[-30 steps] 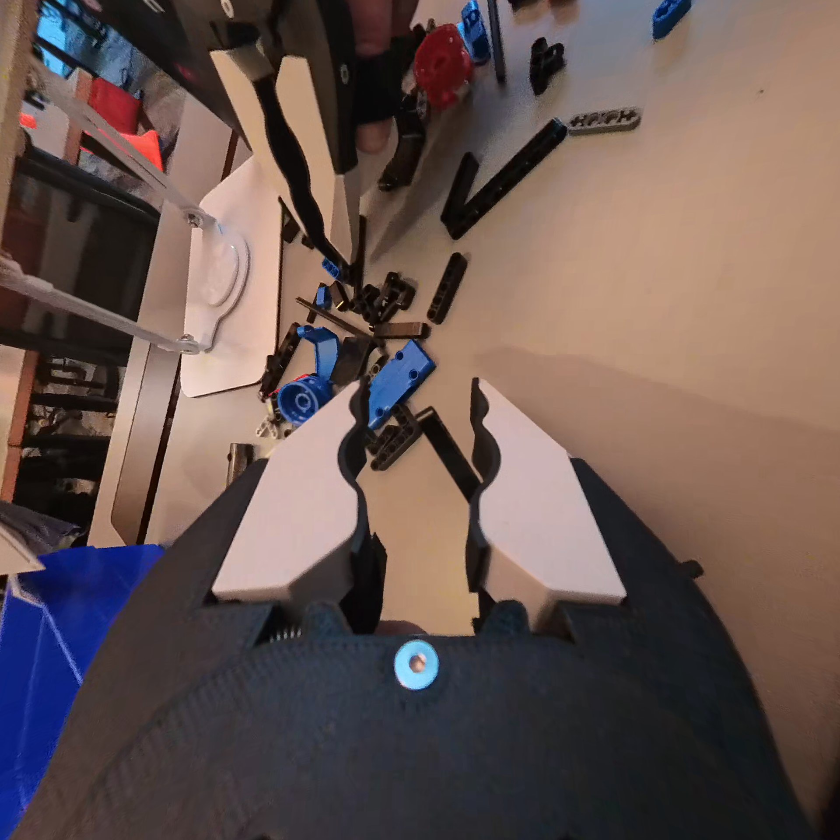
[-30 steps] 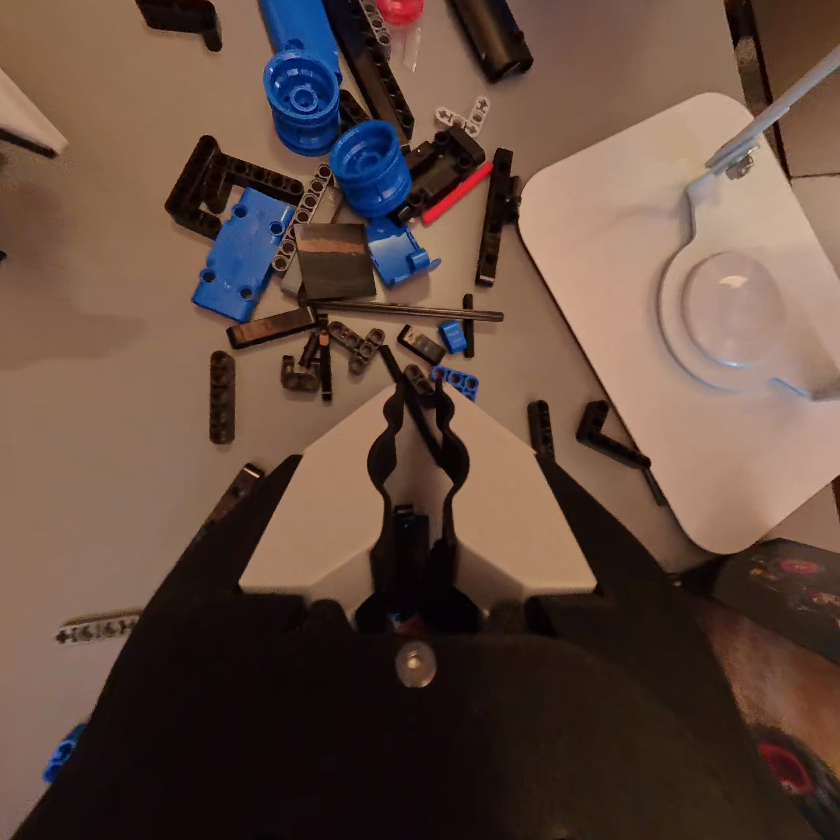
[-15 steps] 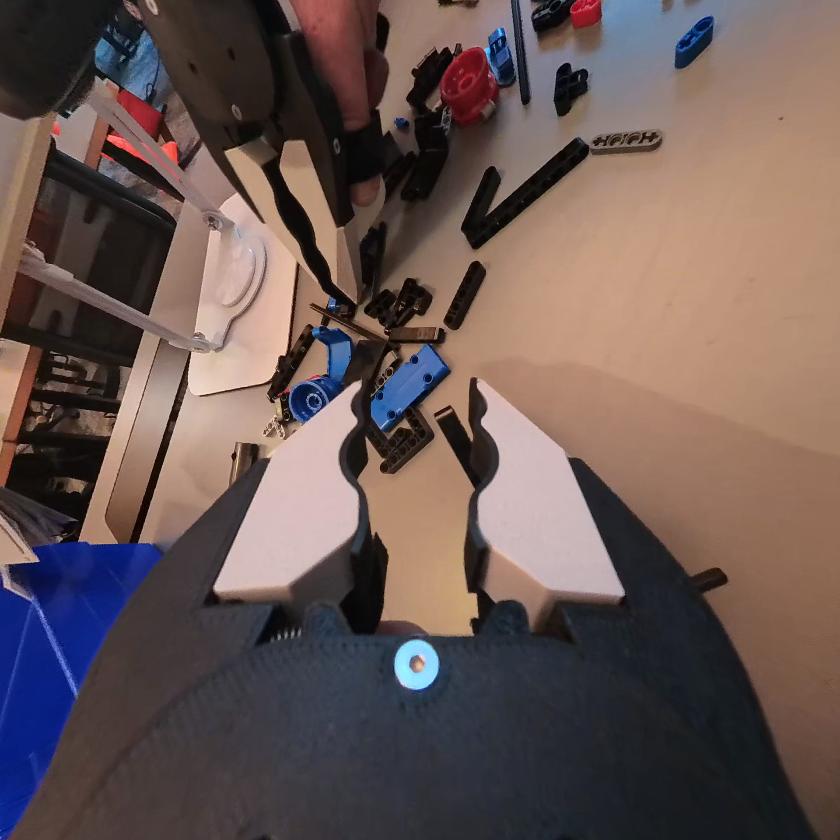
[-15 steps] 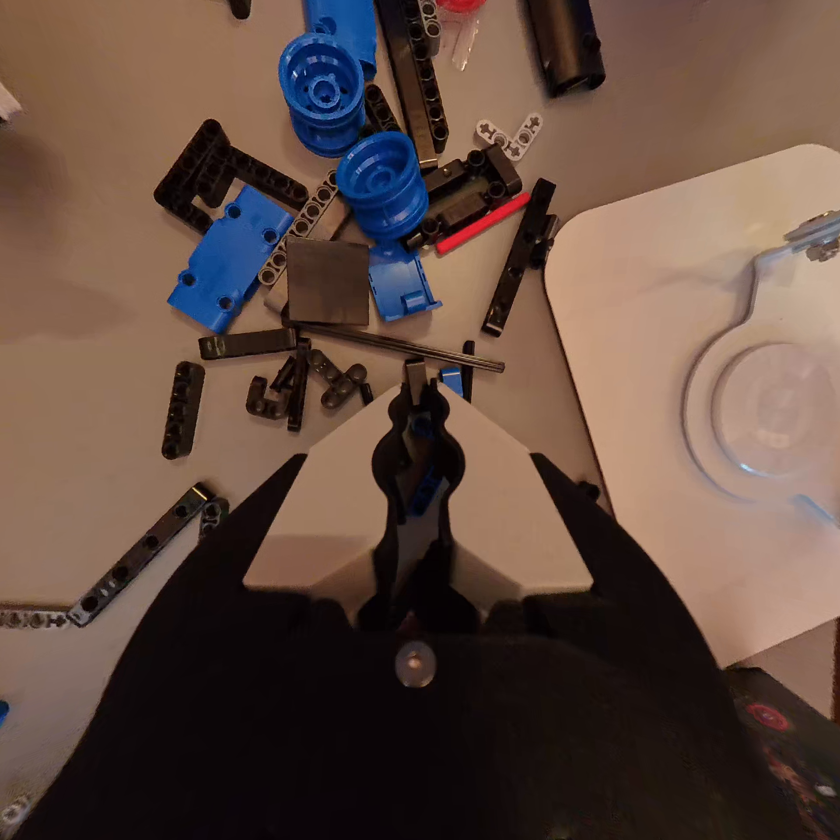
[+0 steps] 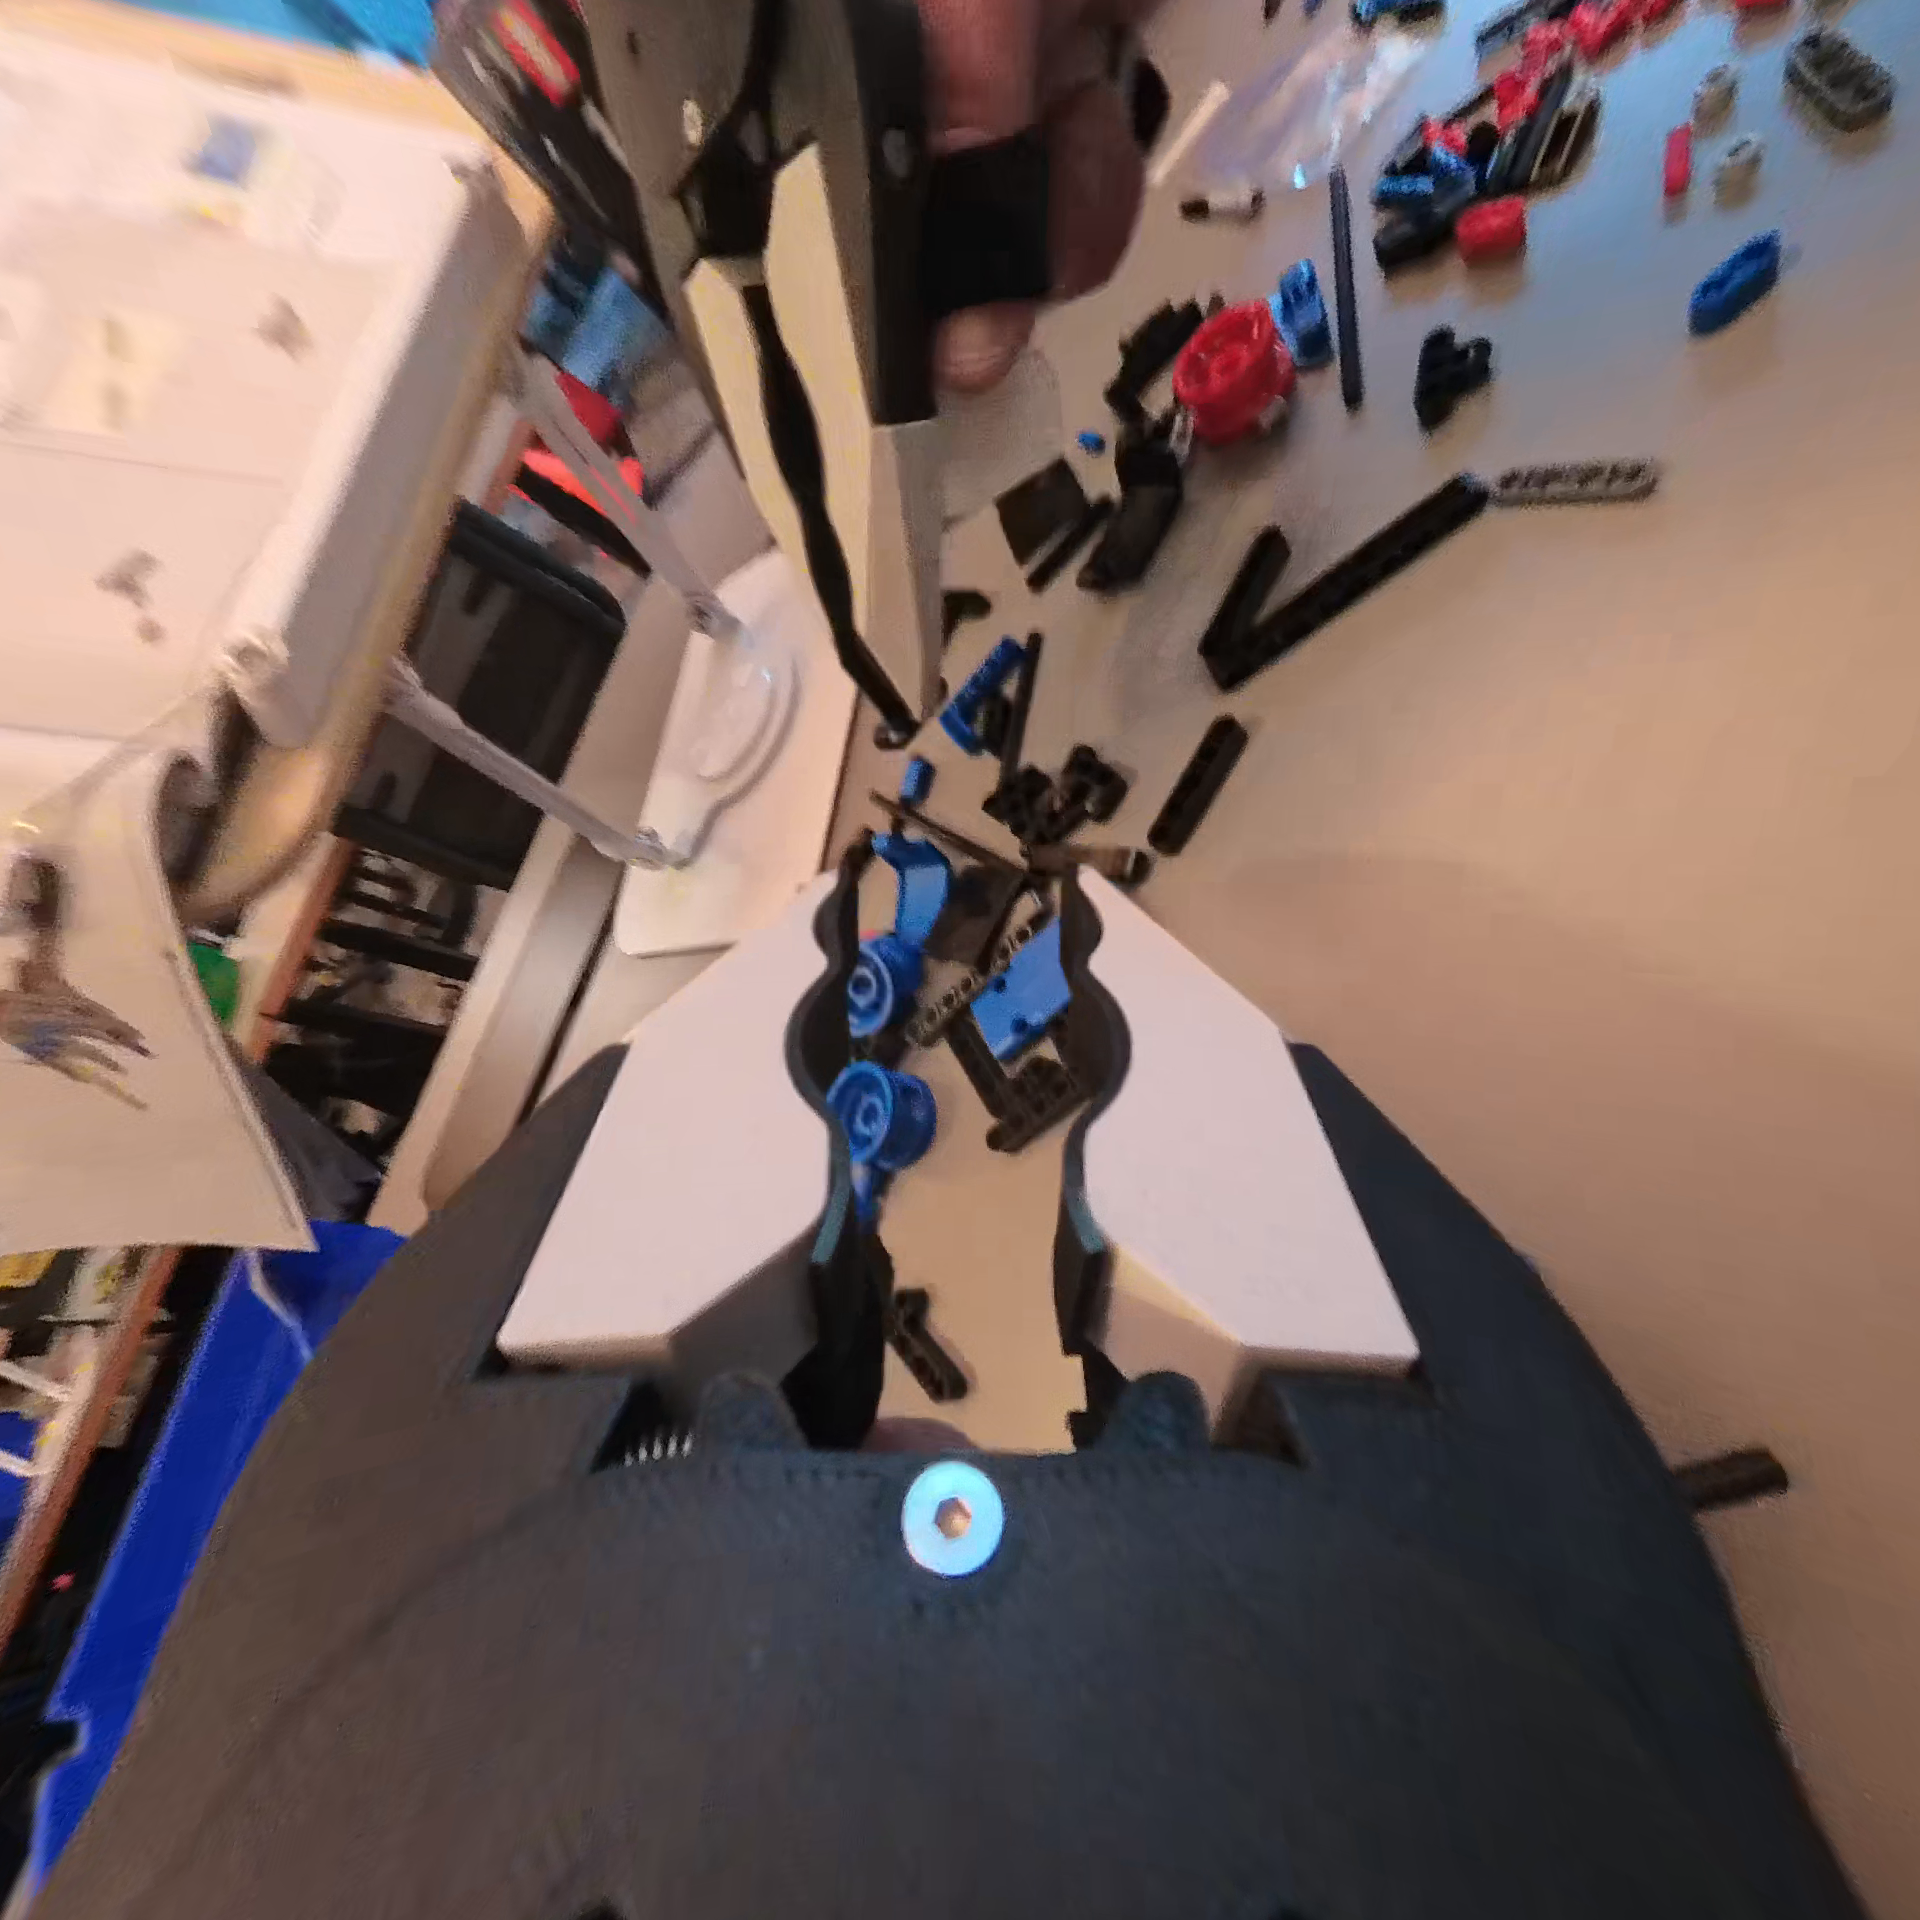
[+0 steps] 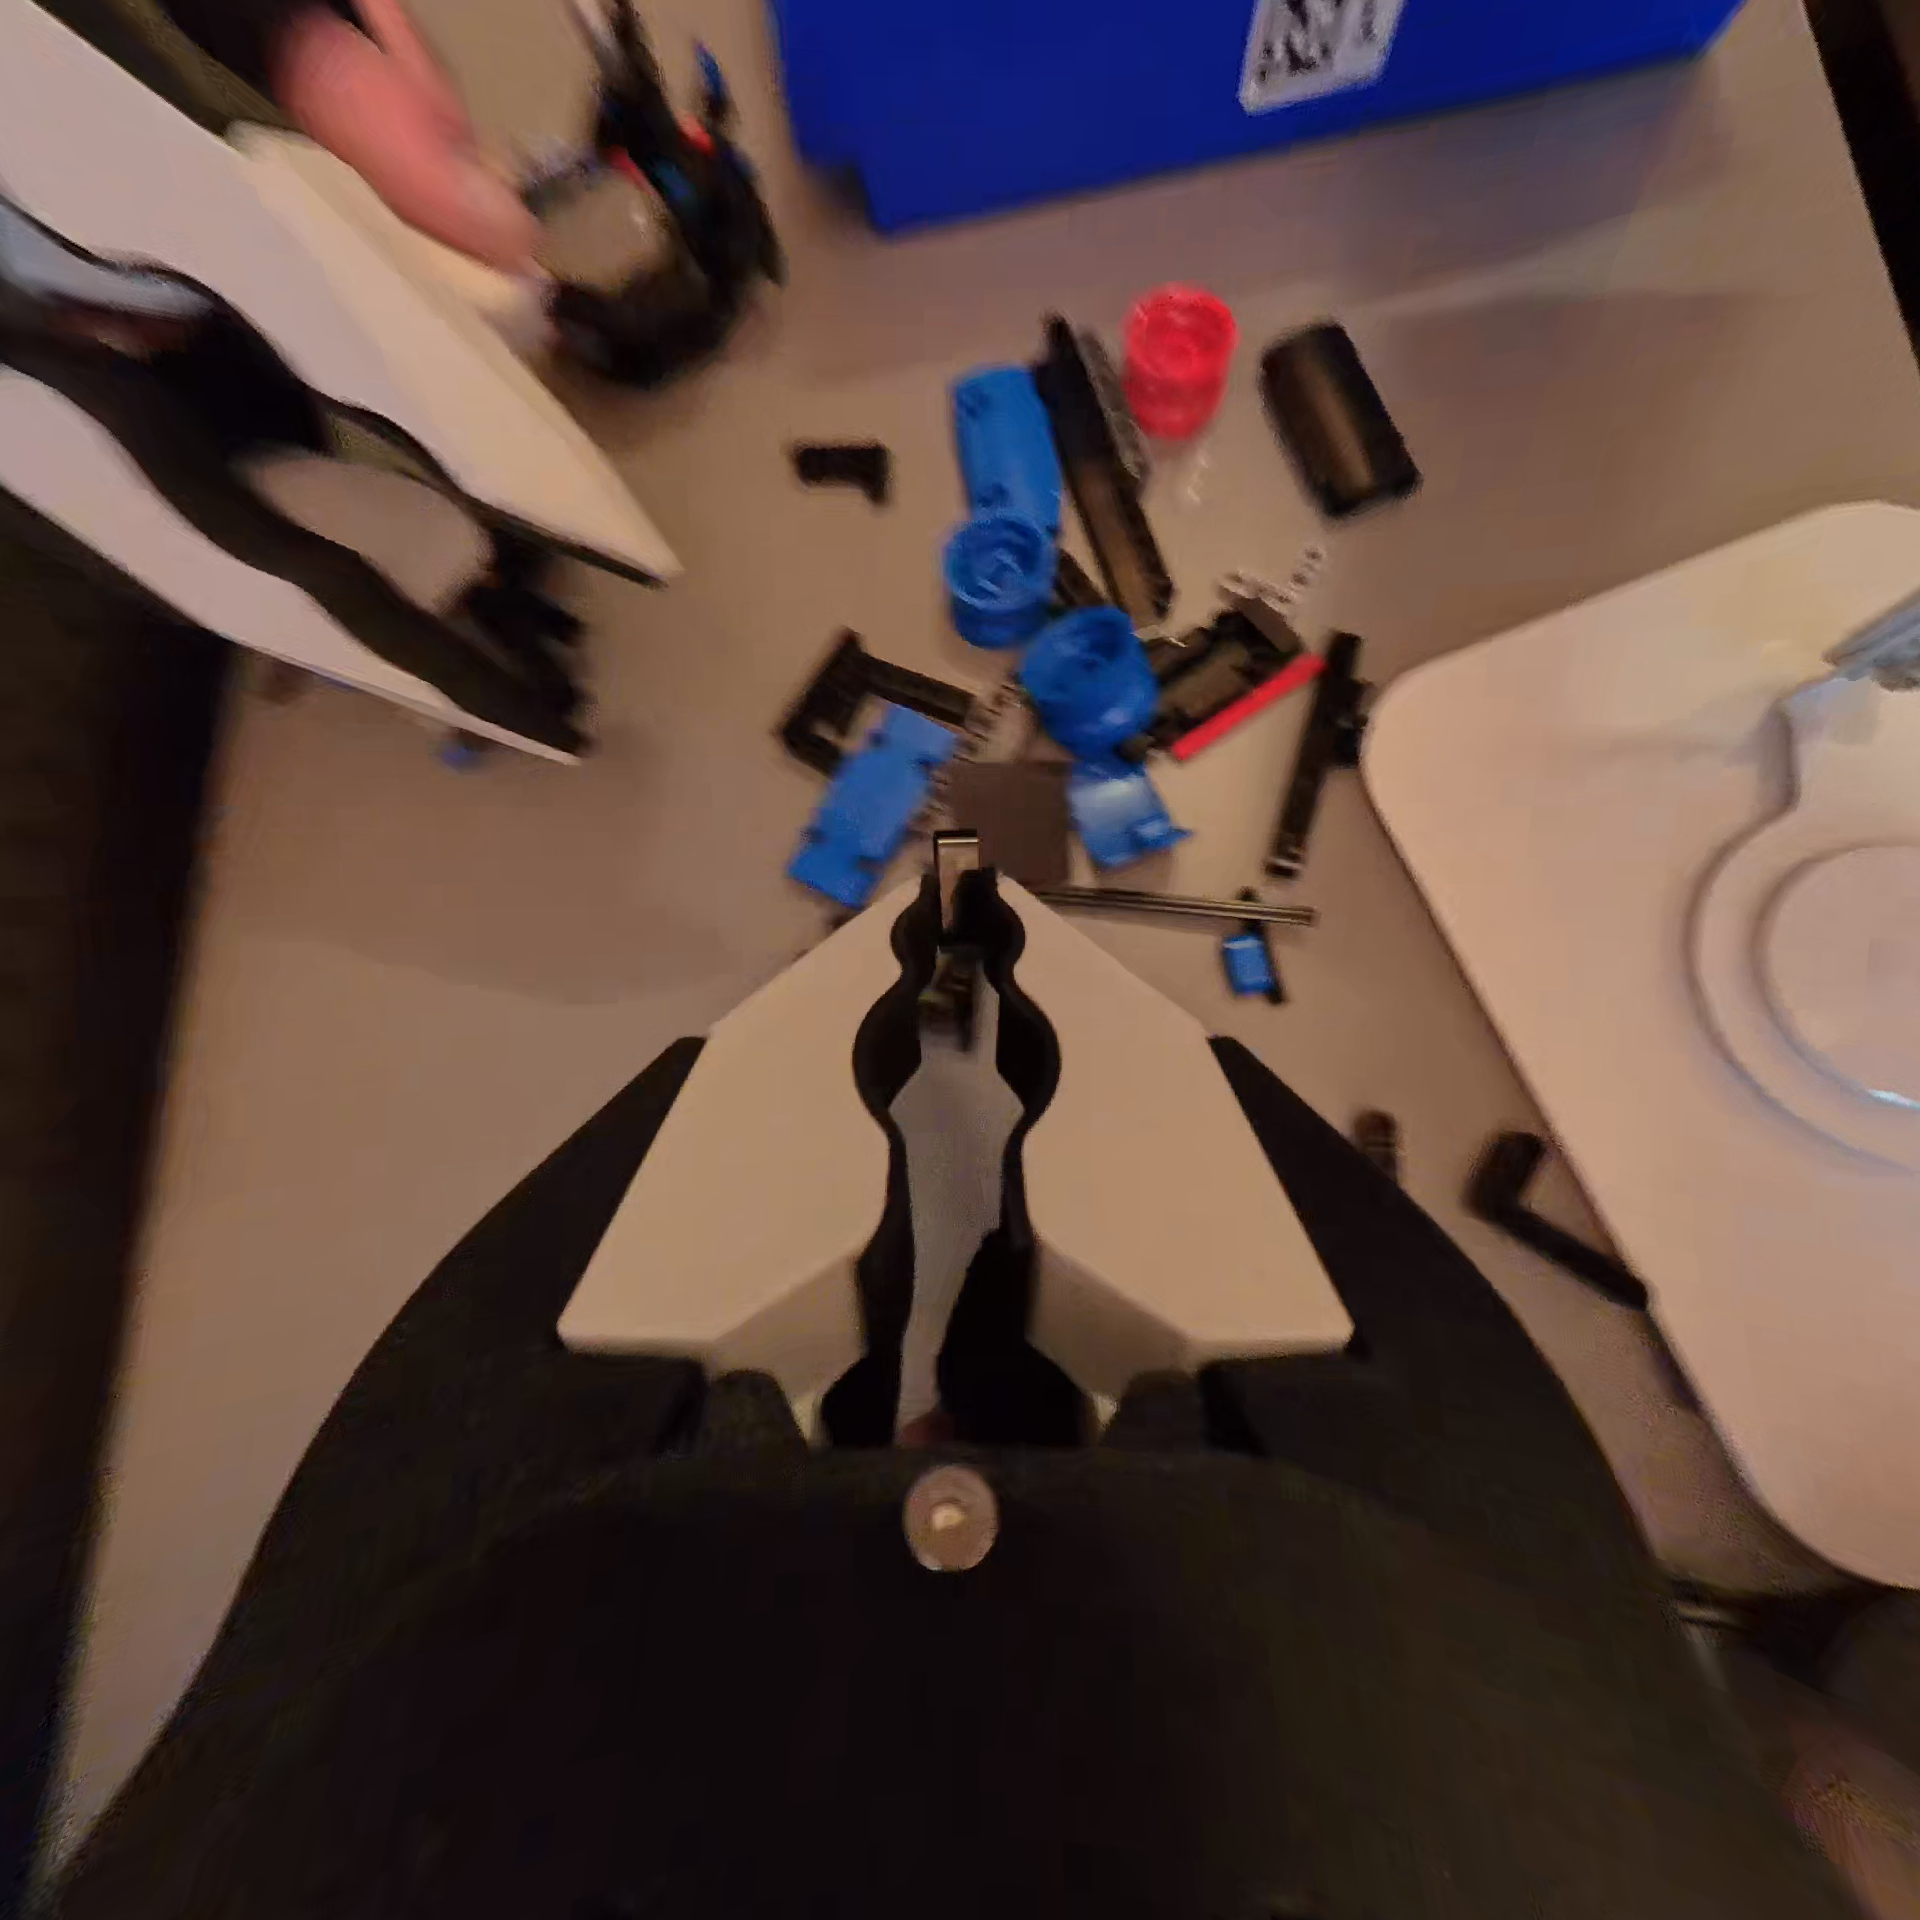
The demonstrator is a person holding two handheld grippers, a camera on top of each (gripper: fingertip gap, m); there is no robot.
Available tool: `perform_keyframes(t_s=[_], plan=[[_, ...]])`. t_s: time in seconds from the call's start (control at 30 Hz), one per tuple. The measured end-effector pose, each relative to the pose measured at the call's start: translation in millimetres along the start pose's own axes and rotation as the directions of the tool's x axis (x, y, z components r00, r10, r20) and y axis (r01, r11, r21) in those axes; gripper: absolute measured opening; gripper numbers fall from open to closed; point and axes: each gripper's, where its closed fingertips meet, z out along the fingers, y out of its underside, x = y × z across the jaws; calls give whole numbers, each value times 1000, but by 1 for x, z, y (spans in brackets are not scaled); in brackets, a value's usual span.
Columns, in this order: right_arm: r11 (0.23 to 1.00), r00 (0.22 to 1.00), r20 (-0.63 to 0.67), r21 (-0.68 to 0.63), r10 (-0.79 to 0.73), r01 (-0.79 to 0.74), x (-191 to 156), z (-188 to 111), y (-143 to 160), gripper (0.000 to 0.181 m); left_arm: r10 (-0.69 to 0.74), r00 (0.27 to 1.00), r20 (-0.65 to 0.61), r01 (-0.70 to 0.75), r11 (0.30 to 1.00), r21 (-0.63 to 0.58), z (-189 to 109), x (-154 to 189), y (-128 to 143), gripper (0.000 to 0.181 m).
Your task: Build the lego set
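Observation:
Loose lego pieces lie in a pile on the beige table: two blue wheels, a blue panel, black beams and a red wheel. My right gripper is shut on a small black piece and holds it above the pile. It also shows in the left wrist view, above the pieces. My left gripper is open and empty, with the blue wheels and blue panel seen between its fingers. In the right wrist view it is at the upper left. Both views are motion-blurred.
A white stand base with a clear lens lies right of the pile. A blue box stands behind it. More pieces lie farther off: a long black angled beam, a red wheel and small blue and red parts.
My right gripper has risen away from the pile, shut on the small black piece. My left gripper has moved forward, so the blue wheels now show between its open fingers.

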Motion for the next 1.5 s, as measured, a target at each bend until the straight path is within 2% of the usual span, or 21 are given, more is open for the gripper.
perform_keyframes(t_s=[0.17,0.27,0.37,0.5,0.63,0.73,0.87,0.97,1.1,1.23,1.33,1.43,1.5], plan=[[996,985,168,71,34,-46,-77,-20,-1,4,151,988,42,-154,984,85,2,19,-38,30],[992,974,217,100,56,-79,-103,-29,3,4,279,960,17,-279,950,138,3,48,-56,24],[987,967,239,105,94,-121,-115,-32,13,5,343,938,47,-346,925,156,1,57,-68,9],[970,951,266,142,157,-199,-123,-39,18,4,367,929,53,-370,910,188,0,66,-79,7],[946,943,264,196,202,-258,-126,-45,22,5,332,943,20,-328,922,206,-1,71,-84,6],[940,959,201,239,199,-245,-123,-51,26,10,277,961,-18,-267,941,210,0,74,-88,5],[962,997,3,260,83,-81,-123,-62,33,16,168,980,-106,-142,966,217,0,79,-89,4],[986,985,-163,147,-55,79,-125,-61,45,19,130,982,-139,-99,973,207,2,83,-91,4],[977,942,-279,51,-187,209,-130,-58,51,12,109,971,-212,-69,980,189,6,97,-91,4],[973,925,-314,10,-216,230,-134,-57,58,4,88,961,-261,-41,983,180,8,104,-90,4],[987,942,-302,18,-149,162,-137,-54,68,3,82,948,-308,-36,988,152,11,116,-87,5],[996,958,-275,27,-78,89,-141,-51,81,0,112,945,-309,-80,990,115,17,125,-81,15],[998,967,-250,26,-42,50,-144,-48,90,0,138,936,-324,-116,990,85,20,132,-76,9]])
